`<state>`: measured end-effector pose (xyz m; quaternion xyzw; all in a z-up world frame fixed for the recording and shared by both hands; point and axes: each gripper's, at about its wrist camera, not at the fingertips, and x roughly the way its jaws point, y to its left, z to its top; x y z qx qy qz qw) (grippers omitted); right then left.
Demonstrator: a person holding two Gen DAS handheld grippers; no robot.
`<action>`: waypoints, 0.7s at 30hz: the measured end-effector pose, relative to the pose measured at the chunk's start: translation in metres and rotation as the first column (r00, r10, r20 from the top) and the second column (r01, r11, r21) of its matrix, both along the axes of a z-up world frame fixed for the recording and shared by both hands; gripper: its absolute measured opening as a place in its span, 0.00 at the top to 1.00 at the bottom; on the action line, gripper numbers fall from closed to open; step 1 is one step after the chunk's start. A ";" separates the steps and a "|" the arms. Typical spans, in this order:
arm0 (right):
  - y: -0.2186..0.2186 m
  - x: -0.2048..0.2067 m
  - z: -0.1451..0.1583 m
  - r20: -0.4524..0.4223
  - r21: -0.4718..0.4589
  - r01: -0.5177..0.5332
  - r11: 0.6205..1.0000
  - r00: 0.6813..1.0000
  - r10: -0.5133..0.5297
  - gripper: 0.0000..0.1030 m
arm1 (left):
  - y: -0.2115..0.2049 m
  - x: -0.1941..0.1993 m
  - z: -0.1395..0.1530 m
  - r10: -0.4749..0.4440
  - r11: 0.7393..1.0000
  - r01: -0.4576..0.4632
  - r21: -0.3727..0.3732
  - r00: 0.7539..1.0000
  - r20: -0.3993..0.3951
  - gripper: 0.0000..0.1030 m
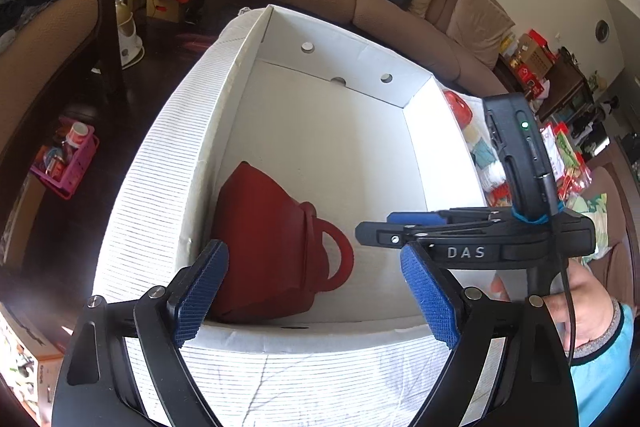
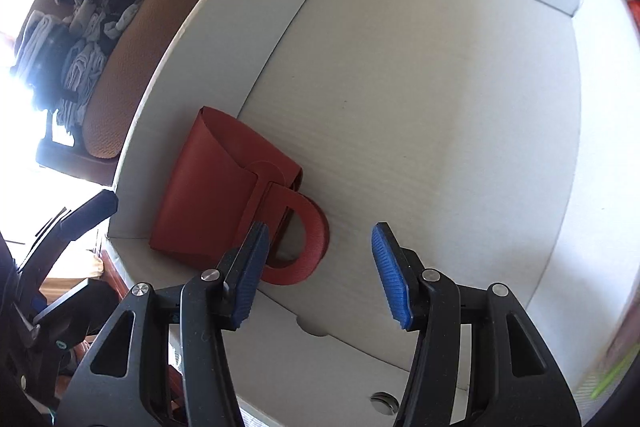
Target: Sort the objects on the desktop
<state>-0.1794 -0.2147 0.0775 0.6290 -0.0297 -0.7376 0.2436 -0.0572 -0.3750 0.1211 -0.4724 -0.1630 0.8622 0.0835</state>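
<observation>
Your left gripper (image 1: 316,291) points steeply down, jaws wide apart and gripping nothing. Your right gripper (image 2: 318,275) also tilts down, jaws parted and empty, your right hand (image 1: 576,307) around its handle.

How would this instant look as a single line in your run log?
red leather pouch with ring handle: lying in white cardboard box, near-left corner | left gripper: open, empty | right gripper: open, empty

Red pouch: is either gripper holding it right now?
No. The red pouch lies on the white box floor, with both the right gripper and left gripper open above it.
</observation>
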 end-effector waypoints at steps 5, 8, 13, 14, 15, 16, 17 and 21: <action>0.027 0.015 0.031 -0.088 -0.002 0.004 1.000 0.996 -0.005 0.50 | 0.010 0.002 0.006 0.011 0.999 -0.011 -0.039 1.000 -0.011 0.12; 0.042 0.030 0.049 -0.146 0.016 0.007 1.000 0.989 -0.005 0.50 | 0.020 0.005 0.011 0.030 0.994 -0.032 -0.104 0.999 -0.018 0.12; 0.071 0.055 0.068 -0.191 0.029 0.012 0.999 0.982 -0.006 0.47 | 0.037 0.012 0.014 0.061 0.987 -0.058 -0.148 0.998 0.018 0.00; 0.075 0.059 0.071 -0.193 0.027 0.017 1.000 0.981 -0.011 0.46 | 0.041 0.014 0.017 0.064 0.986 -0.060 -0.153 0.998 0.019 0.00; 0.077 0.063 0.074 -0.200 0.026 0.017 1.000 0.980 -0.012 0.43 | 0.044 0.017 0.020 0.064 0.986 -0.061 -0.155 0.998 0.014 0.00; 0.082 0.067 0.078 -0.210 0.030 0.019 0.999 0.978 -0.012 0.32 | 0.048 0.019 0.023 0.063 0.985 -0.061 -0.160 0.998 0.008 0.00; 0.088 0.072 0.082 -0.221 0.033 0.022 0.999 0.975 -0.015 0.20 | 0.053 0.022 0.027 0.061 0.984 -0.060 -0.169 0.998 0.002 0.00; 0.108 0.087 0.098 -0.250 0.020 0.042 0.999 0.968 -0.036 0.00 | 0.074 0.032 0.041 0.044 0.977 -0.046 -0.206 0.999 -0.016 0.00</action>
